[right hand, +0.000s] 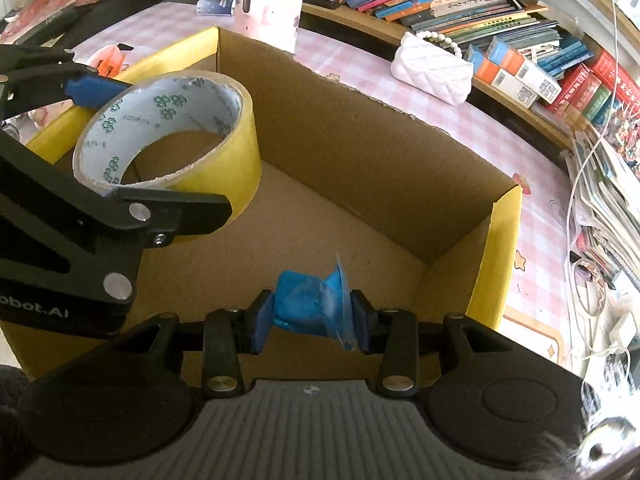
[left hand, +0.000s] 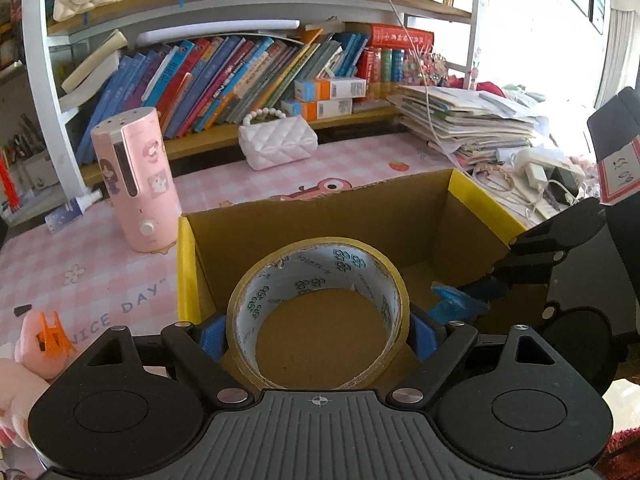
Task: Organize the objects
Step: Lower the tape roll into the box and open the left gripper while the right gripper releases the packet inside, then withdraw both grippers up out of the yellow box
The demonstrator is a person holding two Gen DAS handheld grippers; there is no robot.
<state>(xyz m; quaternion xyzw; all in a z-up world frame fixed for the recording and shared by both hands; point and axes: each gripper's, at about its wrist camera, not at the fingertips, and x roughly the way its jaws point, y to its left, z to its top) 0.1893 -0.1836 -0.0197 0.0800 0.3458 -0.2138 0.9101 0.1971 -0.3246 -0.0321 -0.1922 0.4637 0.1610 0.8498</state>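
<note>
Two items hang over the open cardboard box (right hand: 360, 168), one per claw. Tape roll (left hand: 318, 312): pinched across its width by the left claw (left hand: 318, 334), pads spread wide on the outer wall, hole facing the camera, over the box's left end near the yellow flap. Small blue packet (right hand: 314, 306): squeezed in the right claw (right hand: 311, 316), pads pressed close, low over the bare box floor directly beneath, nearer the bottom than the roll. Box sits on the pink checked table (left hand: 100, 280); pink cylinder device (left hand: 136, 180) stands just beside it.
</note>
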